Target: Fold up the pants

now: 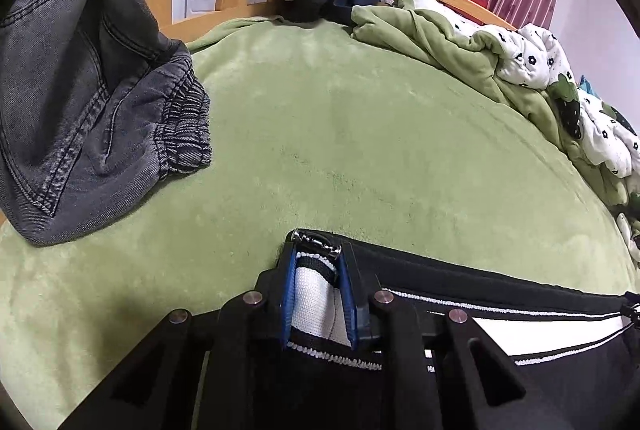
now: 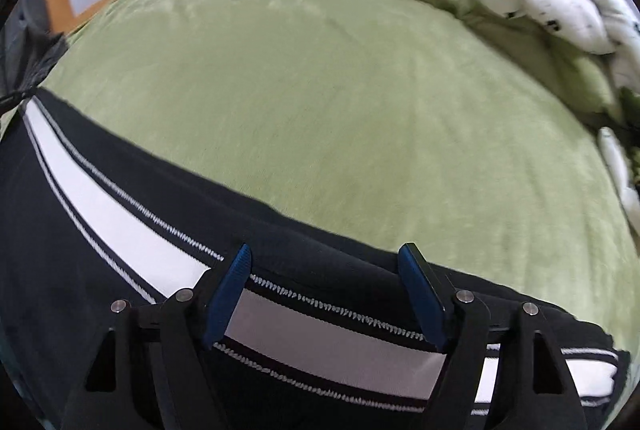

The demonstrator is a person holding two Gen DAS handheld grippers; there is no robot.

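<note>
The pants [image 2: 100, 230] lie on the green fleece bed [image 2: 320, 101], their long axis running along its near edge, from left to right. They are black knit with a broad white side stripe edged in zigzag stitching. The left gripper [image 1: 316, 262] is clamped on their bunched end; the right gripper [image 2: 326, 258] stands apart over the stripe

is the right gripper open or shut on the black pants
Open: the right gripper straddles the white-striped black pants, its blue pads set wide apart.
</note>
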